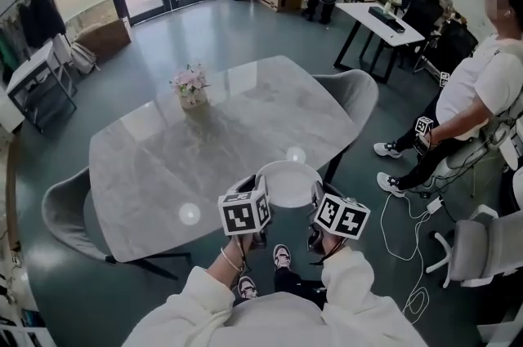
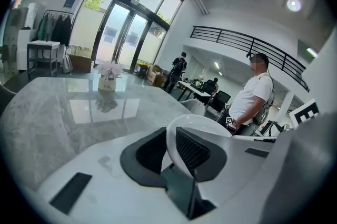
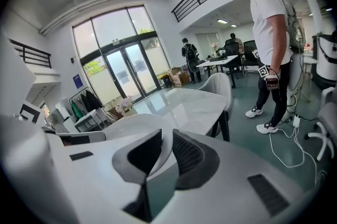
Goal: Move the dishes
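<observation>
A white round plate (image 1: pixel 288 183) hangs at the near edge of the grey marble table (image 1: pixel 155 166), held from both sides. My left gripper (image 1: pixel 258 206) is shut on its left rim, and the rim (image 2: pixel 181 128) runs between the dark pads in the left gripper view. My right gripper (image 1: pixel 315 211) is shut on the right rim, where the plate (image 3: pixel 134 125) passes between the jaws in the right gripper view. The plate looks roughly level and carries nothing.
A small pot of pink flowers (image 1: pixel 190 86) stands at the table's far side. Grey chairs sit at the left (image 1: pixel 69 211) and far right (image 1: pixel 351 92). A person in a white shirt (image 1: pixel 478 92) sits to the right, with cables (image 1: pixel 413 231) on the floor.
</observation>
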Motion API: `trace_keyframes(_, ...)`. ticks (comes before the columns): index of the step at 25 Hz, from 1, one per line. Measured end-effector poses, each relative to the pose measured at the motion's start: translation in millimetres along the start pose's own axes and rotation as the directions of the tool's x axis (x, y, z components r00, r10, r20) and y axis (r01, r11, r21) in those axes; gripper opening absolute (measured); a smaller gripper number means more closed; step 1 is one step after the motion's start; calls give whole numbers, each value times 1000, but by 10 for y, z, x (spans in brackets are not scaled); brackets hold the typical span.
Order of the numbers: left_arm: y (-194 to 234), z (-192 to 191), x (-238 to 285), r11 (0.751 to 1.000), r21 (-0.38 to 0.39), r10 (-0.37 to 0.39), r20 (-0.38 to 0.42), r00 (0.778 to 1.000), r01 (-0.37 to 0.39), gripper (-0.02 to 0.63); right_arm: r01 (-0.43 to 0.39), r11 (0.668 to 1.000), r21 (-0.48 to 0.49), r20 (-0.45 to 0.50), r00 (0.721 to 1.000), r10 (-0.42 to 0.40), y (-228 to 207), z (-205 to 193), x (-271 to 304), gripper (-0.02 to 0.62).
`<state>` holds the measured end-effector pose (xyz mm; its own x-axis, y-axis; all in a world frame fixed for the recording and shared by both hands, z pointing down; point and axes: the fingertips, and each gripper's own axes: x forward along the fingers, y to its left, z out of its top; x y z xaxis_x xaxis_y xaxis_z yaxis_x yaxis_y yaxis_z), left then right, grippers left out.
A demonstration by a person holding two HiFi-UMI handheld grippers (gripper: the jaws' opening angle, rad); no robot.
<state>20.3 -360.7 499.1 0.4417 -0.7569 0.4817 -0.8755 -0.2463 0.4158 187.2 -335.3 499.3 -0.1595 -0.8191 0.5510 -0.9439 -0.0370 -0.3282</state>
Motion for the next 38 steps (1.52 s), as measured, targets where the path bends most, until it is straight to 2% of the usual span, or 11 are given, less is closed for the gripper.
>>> trace_keyframes(20,294,-21,1021,987,-90,127,-94,987,-136,52,-54,998,-24,-161,986,49,-359,202,1176,117)
trace_keyframes(38,741,-509,1758,938,-211,226,-223,948,-274,54,-134,988,-83,-363,927,95,-628,-153,2206,117)
